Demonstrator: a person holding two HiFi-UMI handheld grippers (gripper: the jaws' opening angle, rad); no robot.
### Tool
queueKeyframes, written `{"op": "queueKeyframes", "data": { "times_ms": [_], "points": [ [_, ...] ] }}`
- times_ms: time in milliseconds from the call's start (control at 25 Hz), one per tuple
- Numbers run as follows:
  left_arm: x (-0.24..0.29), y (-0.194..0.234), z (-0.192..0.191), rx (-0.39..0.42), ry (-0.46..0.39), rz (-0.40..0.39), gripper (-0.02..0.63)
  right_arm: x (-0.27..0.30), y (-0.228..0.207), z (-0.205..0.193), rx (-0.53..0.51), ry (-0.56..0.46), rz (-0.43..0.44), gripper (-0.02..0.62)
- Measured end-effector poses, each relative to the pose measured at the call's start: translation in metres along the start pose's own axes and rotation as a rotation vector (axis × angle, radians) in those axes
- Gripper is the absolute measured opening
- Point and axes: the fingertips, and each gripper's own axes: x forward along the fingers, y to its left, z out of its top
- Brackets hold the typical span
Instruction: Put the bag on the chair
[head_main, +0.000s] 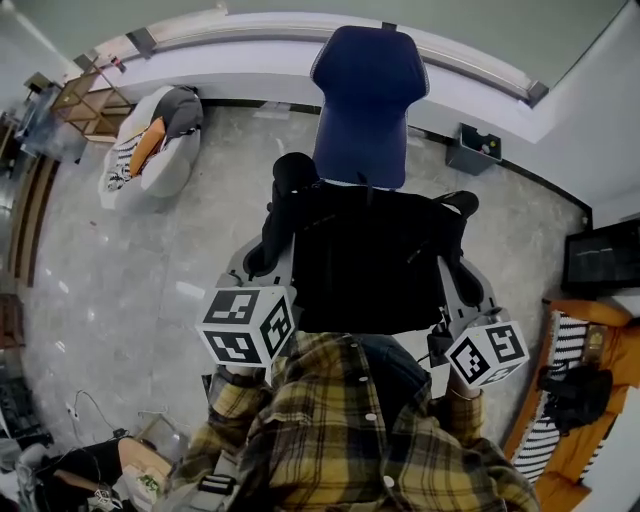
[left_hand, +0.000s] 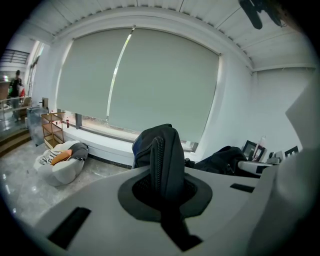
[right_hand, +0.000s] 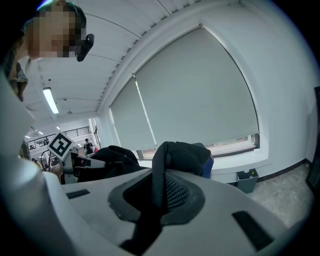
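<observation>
A black bag (head_main: 370, 260) hangs between my two grippers, just in front of the blue chair (head_main: 365, 100), whose backrest stands by the window wall. My left gripper (head_main: 262, 258) is shut on the bag's left strap, which rises dark and padded between its jaws in the left gripper view (left_hand: 162, 165). On the bag's right side my right gripper (head_main: 466, 288) is shut on the other strap (right_hand: 165, 175). The bag covers the chair's seat in the head view. A sliver of the blue chair (right_hand: 209, 166) shows behind the strap.
A white beanbag (head_main: 150, 150) with an orange item lies at the left beside a wooden shelf (head_main: 90, 105). A grey bin (head_main: 472, 148) sits by the wall to the right of the chair. A dark monitor (head_main: 600, 255) and an orange striped seat (head_main: 570, 400) stand at the right.
</observation>
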Motion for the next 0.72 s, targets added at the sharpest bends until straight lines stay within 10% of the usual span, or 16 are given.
{"op": "queueKeyframes", "data": {
  "times_ms": [720],
  "points": [
    [0.119,0.067,0.063,-0.013,0.059,-0.019,0.032,0.132,-0.035,0.037,0.022,0.07,-0.028,0.043]
  ]
}}
